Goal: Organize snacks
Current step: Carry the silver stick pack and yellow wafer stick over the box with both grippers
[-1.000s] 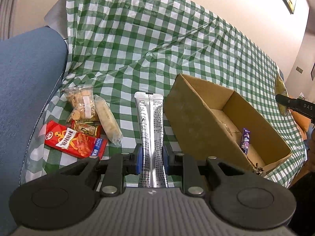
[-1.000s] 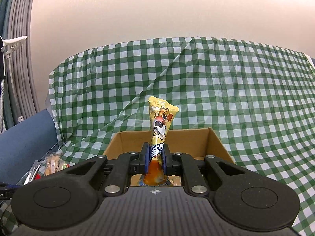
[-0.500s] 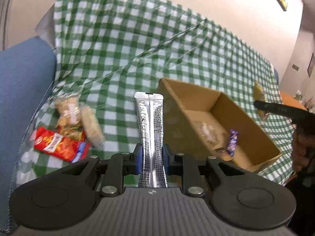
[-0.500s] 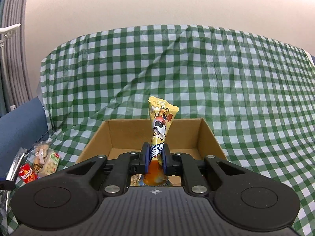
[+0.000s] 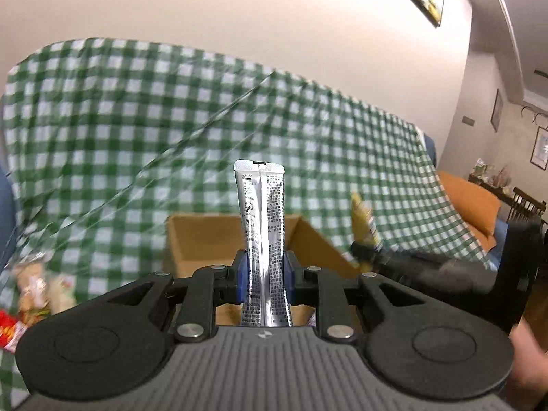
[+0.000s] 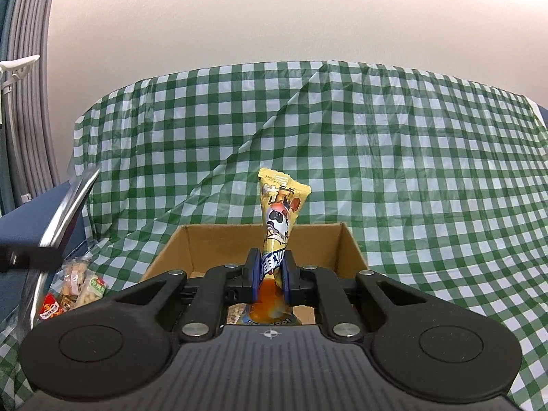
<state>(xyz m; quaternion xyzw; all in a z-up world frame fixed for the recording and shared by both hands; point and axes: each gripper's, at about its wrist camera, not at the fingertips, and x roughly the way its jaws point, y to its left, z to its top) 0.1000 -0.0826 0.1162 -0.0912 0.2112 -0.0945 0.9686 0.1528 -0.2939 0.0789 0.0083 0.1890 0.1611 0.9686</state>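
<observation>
The left hand-held gripper (image 5: 263,281), clamped on a silver packet (image 5: 262,226), has swung over the cardboard box (image 5: 205,239); the right hand-held gripper (image 6: 270,275) grips a yellow snack (image 6: 279,219) there; both seem ready for dropping.

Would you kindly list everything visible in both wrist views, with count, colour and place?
silver sachet: one, silver, clamped upright in the left gripper.
yellow snack packet: one, yellow, clamped in the right gripper.
cardboard box: one, brown, open, on the cloth ahead of both grippers.
loose snacks: a small pile, red, clear and pale, left of the box.
checked cloth: one, green and white, draped under everything.
cushion: one, orange, far right.
left gripper: black, blue pads, shut.
right gripper: black, blue pads, shut.
</observation>
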